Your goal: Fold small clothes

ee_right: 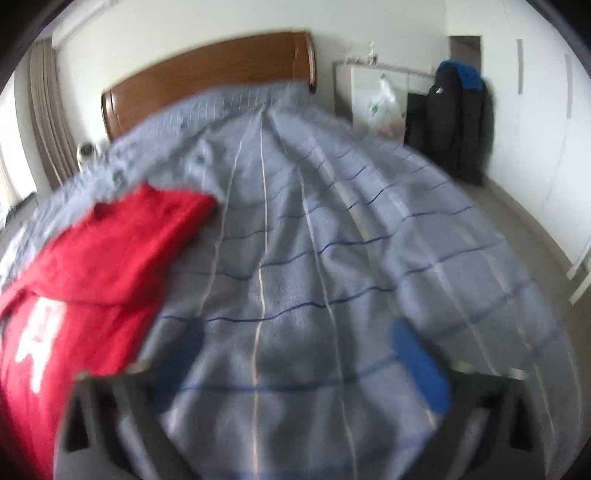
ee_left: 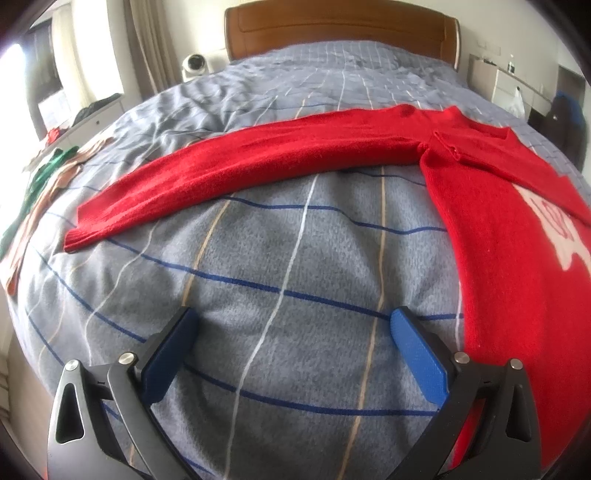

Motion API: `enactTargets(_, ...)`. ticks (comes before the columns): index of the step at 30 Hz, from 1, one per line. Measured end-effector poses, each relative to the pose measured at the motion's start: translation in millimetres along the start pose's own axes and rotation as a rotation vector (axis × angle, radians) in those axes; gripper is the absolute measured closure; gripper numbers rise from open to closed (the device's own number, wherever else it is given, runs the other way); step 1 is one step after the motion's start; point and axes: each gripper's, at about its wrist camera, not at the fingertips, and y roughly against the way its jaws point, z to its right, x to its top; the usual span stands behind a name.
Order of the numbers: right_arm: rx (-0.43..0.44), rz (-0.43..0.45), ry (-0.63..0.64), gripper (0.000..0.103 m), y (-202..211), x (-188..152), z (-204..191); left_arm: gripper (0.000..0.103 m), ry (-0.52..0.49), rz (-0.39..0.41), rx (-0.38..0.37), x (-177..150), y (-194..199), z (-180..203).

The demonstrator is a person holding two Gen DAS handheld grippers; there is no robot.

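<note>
A red sweater [ee_left: 509, 236] with a white print lies flat on the grey checked bedspread [ee_left: 280, 258]. Its one long sleeve [ee_left: 236, 173] stretches out to the left, cuff at the far left end. My left gripper [ee_left: 291, 325] hovers open over bare bedspread, below the sleeve and left of the sweater's body, with nothing between its blue pads. In the blurred right wrist view the sweater [ee_right: 85, 280] fills the lower left, its other sleeve folded over the body. My right gripper [ee_right: 295, 339] stands wide open over bare bedspread to the right of it, holding nothing.
A wooden headboard [ee_left: 340, 26] closes the far end of the bed. Green and tan clothes [ee_left: 40, 184] lie at the bed's left edge. A white cabinet with a plastic bag [ee_right: 384, 107] and a dark jacket [ee_right: 458, 114] stand right of the bed.
</note>
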Motion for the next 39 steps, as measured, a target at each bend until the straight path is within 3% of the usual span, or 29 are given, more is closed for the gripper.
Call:
enactTargets(1, -0.017, -0.044, 0.012, 0.000, -13.4, -2.1, -2.2, 0.000, 0.001, 0.001, 0.000, 0.0, 0.3, -0.1)
enactTargets(2, -0.017, -0.002, 0.016, 0.000, -11.4, -2.6, -2.1, 0.000, 0.000, 0.000, 0.000, 0.0, -0.1, 0.1)
enactTargets(6, -0.053, 0.010, 0.038, 0.000, -9.9, -2.5, -6.9, 0.000, -0.001, 0.000, 0.000, -0.1, 0.0, 0.1)
enactTargets(39, -0.043, 0.008, 0.032, 0.000, -11.4, -2.4, -6.8, 0.000, -0.004, -0.006, -0.005, 0.3, -0.5, 0.4)
